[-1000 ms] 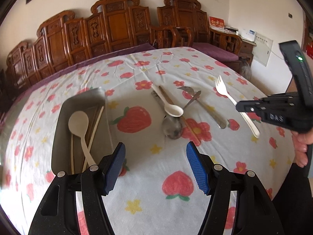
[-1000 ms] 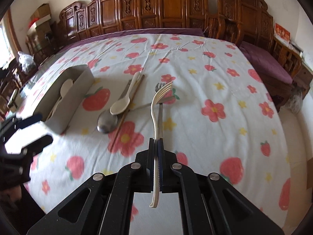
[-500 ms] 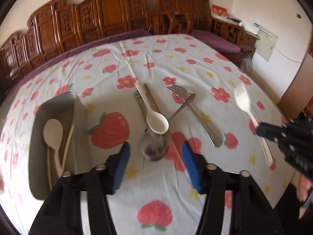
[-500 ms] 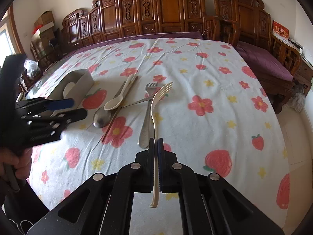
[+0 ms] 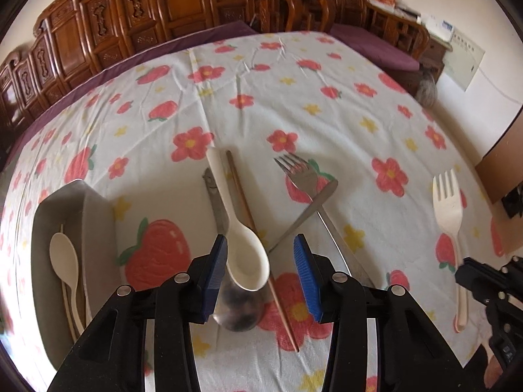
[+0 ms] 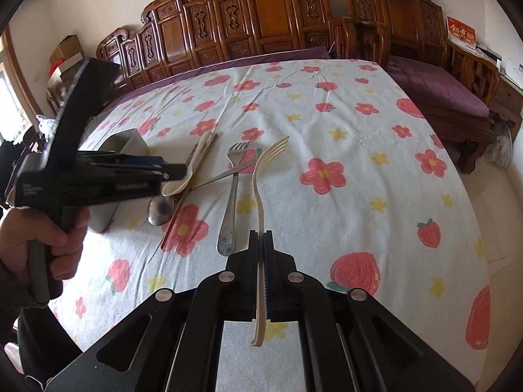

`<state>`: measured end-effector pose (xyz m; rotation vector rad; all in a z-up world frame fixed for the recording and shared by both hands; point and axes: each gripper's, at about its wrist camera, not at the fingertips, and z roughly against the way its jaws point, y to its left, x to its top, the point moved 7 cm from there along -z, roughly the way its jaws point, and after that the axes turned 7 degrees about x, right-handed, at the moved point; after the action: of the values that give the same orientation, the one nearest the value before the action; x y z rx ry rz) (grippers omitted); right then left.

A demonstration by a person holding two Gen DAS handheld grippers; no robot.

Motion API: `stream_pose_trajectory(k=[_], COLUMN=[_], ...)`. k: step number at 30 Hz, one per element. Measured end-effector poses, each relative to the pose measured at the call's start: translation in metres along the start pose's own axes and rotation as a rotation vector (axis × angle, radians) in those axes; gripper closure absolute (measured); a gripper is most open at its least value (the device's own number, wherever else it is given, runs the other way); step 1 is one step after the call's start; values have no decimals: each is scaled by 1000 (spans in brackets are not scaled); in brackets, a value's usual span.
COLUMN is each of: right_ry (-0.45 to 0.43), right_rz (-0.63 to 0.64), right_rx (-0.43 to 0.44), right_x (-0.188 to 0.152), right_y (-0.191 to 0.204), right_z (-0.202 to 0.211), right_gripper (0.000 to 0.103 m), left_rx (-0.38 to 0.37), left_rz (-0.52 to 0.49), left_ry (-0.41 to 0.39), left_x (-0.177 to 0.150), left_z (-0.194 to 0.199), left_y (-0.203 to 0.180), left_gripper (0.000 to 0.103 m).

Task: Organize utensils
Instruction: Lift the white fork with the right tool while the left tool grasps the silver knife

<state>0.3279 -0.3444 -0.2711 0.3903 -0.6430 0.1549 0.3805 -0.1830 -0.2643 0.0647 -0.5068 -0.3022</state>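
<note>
Cream plastic is what sits between my left gripper's (image 5: 261, 269) blue pads (image 5: 217, 266): the bowl of a spoon (image 5: 240, 241), lying across a steel spoon (image 5: 238, 307) and beside a chopstick (image 5: 258, 245). The jaws have just been closing and stand at a middling gap, the pads on either side of the bowl but not pressing it. Left of that gripper is the grey tray (image 5: 98, 228), already holding another cream spoon (image 5: 65, 261). Ahead and to its right a steel fork (image 5: 302, 176) crosses a second metal handle on the flowered cloth (image 5: 294, 98). My right gripper (image 6: 260, 261) is clamped tight on a cream fork (image 6: 260, 196), its tines pointing forward and clear of the cloth.
</note>
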Motion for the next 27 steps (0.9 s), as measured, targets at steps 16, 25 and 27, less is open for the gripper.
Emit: stream_pose_trajectory(k=[16, 25, 27], right_ry=[-6, 0, 0], right_rz=[-12, 7, 11], right_rx=[24, 25, 26], right_x=[2, 0, 0], right_y=[3, 8, 10], right_z=[2, 0, 0], right_gripper=[99, 99, 99], left_rx=[125, 73, 68], left_rz=[-116, -108, -111], left_ry=[62, -2, -15], left_x=[-16, -10, -11], left_z=[-22, 7, 15], left_y=[-5, -4, -4], left_gripper=[97, 99, 99])
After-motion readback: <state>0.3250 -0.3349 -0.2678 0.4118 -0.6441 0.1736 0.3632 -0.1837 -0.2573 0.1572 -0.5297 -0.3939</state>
